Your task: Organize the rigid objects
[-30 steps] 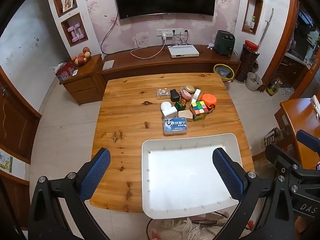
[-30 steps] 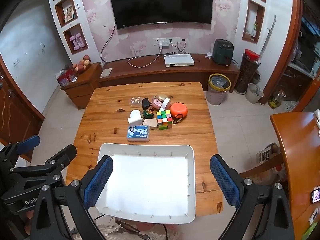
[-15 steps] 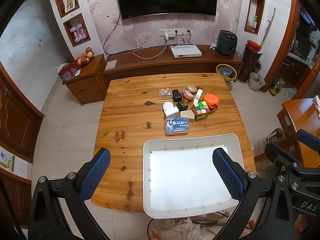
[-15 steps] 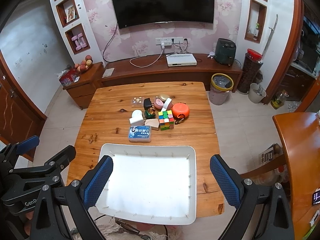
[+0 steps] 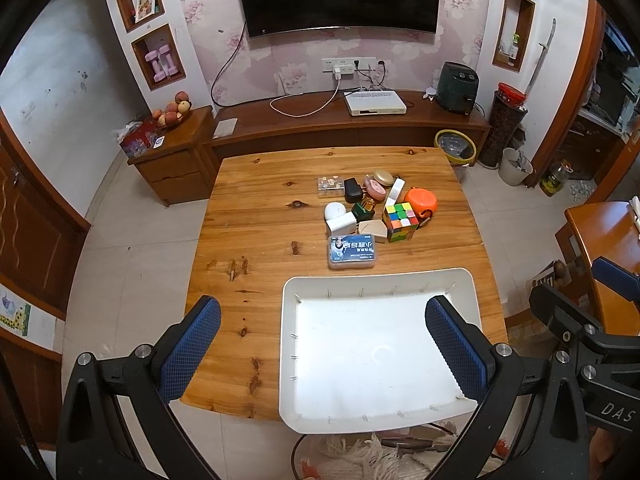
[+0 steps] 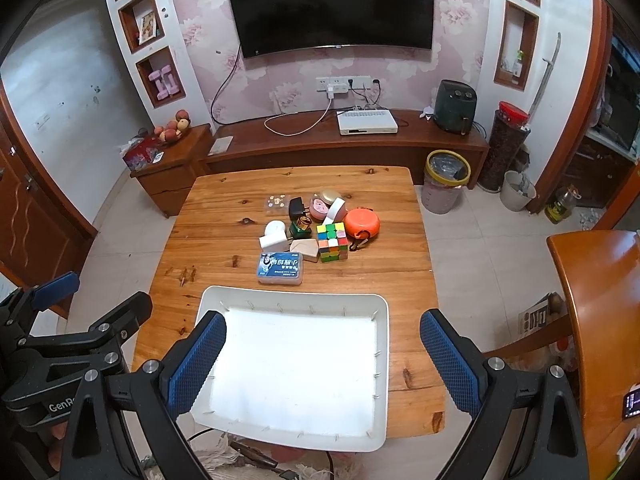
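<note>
I am operating in a home living room. Evidence: 1 wall-mounted television [image 6: 334, 6] on floral wallpaper, a long wooden media console [image 6: 344, 146] carrying a white set-top box [image 6: 367, 123], wall niches holding pink dumbbells [image 6: 163, 84], and a fruit bowl [image 6: 173, 128] on a side cabinet. A wooden table [image 6: 224, 232] stands on the tiled floor.

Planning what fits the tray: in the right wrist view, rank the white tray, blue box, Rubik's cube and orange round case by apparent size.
1. white tray
2. blue box
3. Rubik's cube and orange round case: look alike, unranked.
</note>
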A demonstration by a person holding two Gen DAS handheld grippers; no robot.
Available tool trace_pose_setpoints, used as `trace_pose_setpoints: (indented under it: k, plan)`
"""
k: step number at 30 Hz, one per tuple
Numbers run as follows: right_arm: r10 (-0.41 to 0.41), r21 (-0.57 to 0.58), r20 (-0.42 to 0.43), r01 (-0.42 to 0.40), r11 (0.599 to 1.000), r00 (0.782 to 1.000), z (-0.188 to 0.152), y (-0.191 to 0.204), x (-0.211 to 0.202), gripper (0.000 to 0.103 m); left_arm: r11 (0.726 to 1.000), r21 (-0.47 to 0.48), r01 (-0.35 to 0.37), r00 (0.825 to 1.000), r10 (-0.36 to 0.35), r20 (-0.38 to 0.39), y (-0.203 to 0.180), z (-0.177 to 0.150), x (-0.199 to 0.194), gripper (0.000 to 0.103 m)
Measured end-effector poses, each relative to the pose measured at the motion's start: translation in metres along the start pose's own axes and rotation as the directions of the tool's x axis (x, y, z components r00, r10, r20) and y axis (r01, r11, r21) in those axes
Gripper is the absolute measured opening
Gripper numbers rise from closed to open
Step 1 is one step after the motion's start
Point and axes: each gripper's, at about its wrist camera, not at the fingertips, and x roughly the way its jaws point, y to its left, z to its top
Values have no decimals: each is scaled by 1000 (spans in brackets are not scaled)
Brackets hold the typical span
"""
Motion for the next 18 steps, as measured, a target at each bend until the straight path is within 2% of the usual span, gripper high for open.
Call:
trace_pose_setpoints:
  k: [9,18]
  plan:
    - [18,-18,11,-18,1000,1000,4,-9,-6,98,1000,-10,-9,1000,9,6,3,0,-3,102]
    - [46,-45,33,-44,998,998,7,-17,-12,98,998,-35,-43,999,43,5,-15,-3,-10,102]
